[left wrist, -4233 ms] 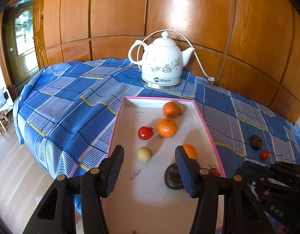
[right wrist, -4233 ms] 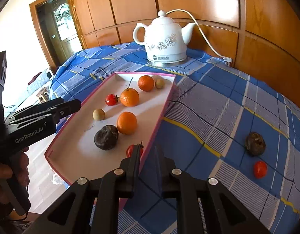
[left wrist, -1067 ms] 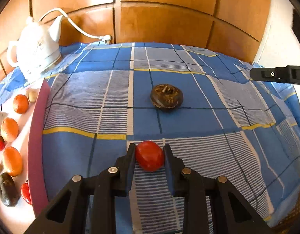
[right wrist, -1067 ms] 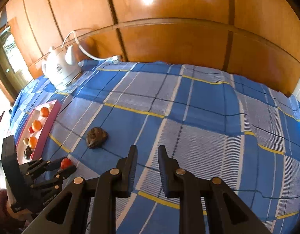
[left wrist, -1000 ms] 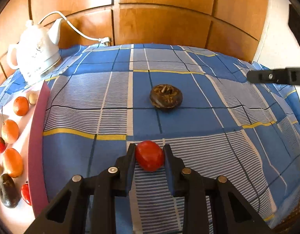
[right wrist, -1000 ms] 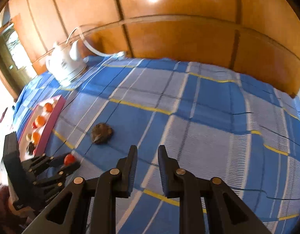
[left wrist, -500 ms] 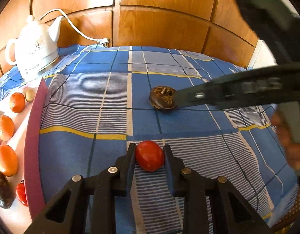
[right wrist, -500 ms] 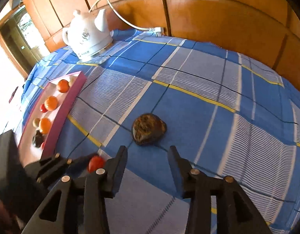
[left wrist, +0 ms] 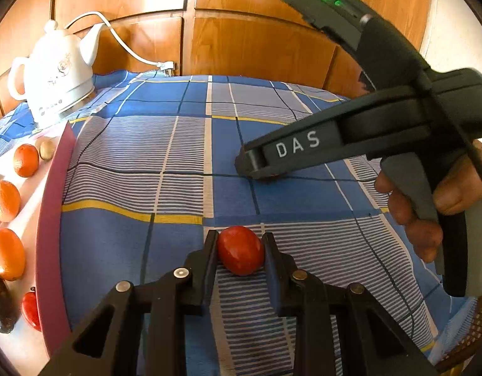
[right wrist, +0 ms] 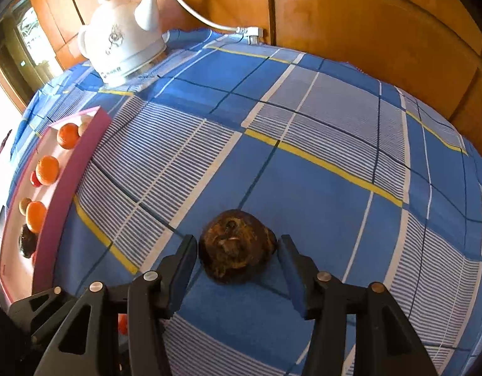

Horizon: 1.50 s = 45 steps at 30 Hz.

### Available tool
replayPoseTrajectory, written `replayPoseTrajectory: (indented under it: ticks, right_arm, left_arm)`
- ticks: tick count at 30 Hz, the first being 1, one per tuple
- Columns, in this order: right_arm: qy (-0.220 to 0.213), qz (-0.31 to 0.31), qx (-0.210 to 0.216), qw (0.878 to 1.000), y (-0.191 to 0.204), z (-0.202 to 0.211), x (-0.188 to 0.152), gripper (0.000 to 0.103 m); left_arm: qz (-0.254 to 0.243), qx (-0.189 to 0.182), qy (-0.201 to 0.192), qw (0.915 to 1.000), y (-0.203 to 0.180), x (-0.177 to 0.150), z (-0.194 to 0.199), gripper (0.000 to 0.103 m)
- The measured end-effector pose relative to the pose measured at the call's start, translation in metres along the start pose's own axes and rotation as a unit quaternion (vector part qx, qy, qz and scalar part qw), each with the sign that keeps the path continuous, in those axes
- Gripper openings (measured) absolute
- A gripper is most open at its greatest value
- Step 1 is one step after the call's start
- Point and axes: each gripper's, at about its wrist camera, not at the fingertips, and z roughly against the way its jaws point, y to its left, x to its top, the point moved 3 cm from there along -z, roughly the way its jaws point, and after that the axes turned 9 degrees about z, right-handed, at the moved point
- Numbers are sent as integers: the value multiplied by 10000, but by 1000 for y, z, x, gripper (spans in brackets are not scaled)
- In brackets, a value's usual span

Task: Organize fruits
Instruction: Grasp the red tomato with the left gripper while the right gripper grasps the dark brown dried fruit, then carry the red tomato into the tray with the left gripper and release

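Left gripper (left wrist: 240,252) clamped on the red tomato (left wrist: 240,249) at lower centre, same as half a second ago. Right gripper (right wrist: 237,255) spread wide and now closer, straddling the dark brown fruit (right wrist: 236,248) low in its frame, fingers (right wrist: 185,261) not touching it. Seen from the left, covering that fruit at centre right. Pink tray (left wrist: 51,206) of fruit along the left edge.

A white kettle (left wrist: 52,72) (its cord (left wrist: 124,47) trailing back) stands on the blue plaid cloth (right wrist: 303,163); wooden panels (left wrist: 256,40) behind.
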Motion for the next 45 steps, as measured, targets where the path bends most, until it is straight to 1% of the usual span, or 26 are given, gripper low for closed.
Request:
replayPoseTrajectory:
  ticks: [1, 3, 5, 9, 12, 15, 18, 23, 29, 32, 36, 39, 45]
  right_arm:
    - [8, 4, 5, 10000, 0, 0, 0, 54]
    - [15, 84, -128, 9999, 3, 3, -3, 53]
    - [-67, 142, -283, 9995, 5, 10, -8, 53]
    - [-167, 92, -452, 9988, 5, 28, -28, 53]
    - [-155, -130, -718, 9972, -2, 35, -48, 53]
    - [-137, -560, -736, 9956, -16, 33, -65, 53]
    - [-356, -865, -555, 9941, -24, 34, -71, 53]
    - [-576, -1064, -383, 9919, -28, 32, -76, 54]
    - [-791, -1044, -484, 9902, -24, 30, -81, 54]
    - [-898, -980, -618, 9892, -20, 30, -84, 54]
    - [-922, -818, -782, 9893, -16, 28, -85, 54]
    - [-955, -843, -801, 9886, -17, 27, -85, 54]
    - [-1085, -787, -937, 9865, -13, 28, -88, 53]
  left_arm:
    - [4, 0, 0, 10000, 0, 0, 0, 28]
    - [2, -1, 0, 10000, 0, 0, 0, 28]
    - [2, 4, -1, 10000, 0, 0, 0, 28]
    - [10, 3, 6, 10000, 0, 1, -1, 28]
    - [-25, 49, 18, 10000, -1, 2, -2, 28]
    - [-87, 106, 82, 9999, -3, 4, -3, 27]
    - [0, 101, 150, 9998, -2, 8, -1, 27]
    - [63, 95, 158, 9998, -1, 10, 9, 27]
    - [89, 46, -11, 9999, -3, 16, 34, 27]
    - [107, 117, -115, 9998, -1, 20, 46, 27]
    - [159, 210, -277, 9993, 5, 25, 62, 27]
    - [162, 267, -389, 9988, 9, 29, 74, 27]
    - [264, 370, -395, 9982, 21, 32, 85, 27]
